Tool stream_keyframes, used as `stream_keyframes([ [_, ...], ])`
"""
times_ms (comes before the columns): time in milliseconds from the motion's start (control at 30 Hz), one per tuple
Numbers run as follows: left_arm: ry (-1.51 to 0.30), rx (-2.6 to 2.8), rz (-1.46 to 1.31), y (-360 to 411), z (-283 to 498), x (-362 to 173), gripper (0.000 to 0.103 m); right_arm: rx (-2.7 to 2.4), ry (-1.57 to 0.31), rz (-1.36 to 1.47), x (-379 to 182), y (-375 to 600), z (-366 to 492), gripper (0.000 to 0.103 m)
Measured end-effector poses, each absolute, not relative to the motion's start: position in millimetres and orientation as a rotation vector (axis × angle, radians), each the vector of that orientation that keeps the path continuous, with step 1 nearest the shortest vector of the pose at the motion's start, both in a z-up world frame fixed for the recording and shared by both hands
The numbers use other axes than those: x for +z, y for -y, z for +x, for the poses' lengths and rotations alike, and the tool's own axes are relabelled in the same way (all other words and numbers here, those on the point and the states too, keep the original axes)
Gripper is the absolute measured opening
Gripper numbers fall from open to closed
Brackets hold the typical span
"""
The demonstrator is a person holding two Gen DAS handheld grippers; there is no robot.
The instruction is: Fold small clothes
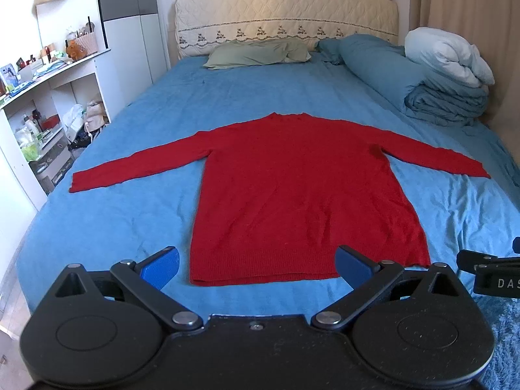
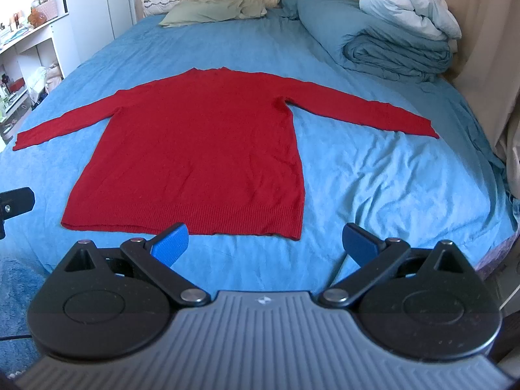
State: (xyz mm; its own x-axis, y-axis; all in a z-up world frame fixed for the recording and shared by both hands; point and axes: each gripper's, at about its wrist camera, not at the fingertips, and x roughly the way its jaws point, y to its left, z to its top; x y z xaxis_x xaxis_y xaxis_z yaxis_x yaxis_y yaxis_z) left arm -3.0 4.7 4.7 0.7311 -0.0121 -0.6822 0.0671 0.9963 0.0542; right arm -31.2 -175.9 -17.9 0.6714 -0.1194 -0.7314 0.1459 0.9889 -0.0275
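A red long-sleeved sweater (image 1: 292, 195) lies flat on the blue bed sheet (image 1: 130, 227), both sleeves spread wide and its ribbed hem toward me. In the right wrist view the same sweater (image 2: 195, 156) shows with its hem just past the fingers. My left gripper (image 1: 256, 260) hovers open above the hem's middle, nothing between its blue pads. My right gripper (image 2: 265, 242) is open too, over the hem's right corner, with bare sheet (image 2: 390, 178) below its right finger. Neither gripper touches the cloth.
A green pillow (image 1: 256, 53) and a rolled blue duvet (image 1: 422, 78) with a white one on top lie by the padded headboard (image 1: 286, 16). White shelves (image 1: 42, 107) with clutter stand left of the bed. A blue rug (image 1: 500, 341) lies at the bed's foot.
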Motion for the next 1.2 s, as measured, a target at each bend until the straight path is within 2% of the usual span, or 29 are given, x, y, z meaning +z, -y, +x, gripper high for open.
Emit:
stream_keyframes([
  [1200, -0.753, -0.044, 0.065, -6.3, -1.2, 3.7, 0.103, -0.148, -0.820, 0.034, -18.8, 175.6, -32.1, 0.103],
])
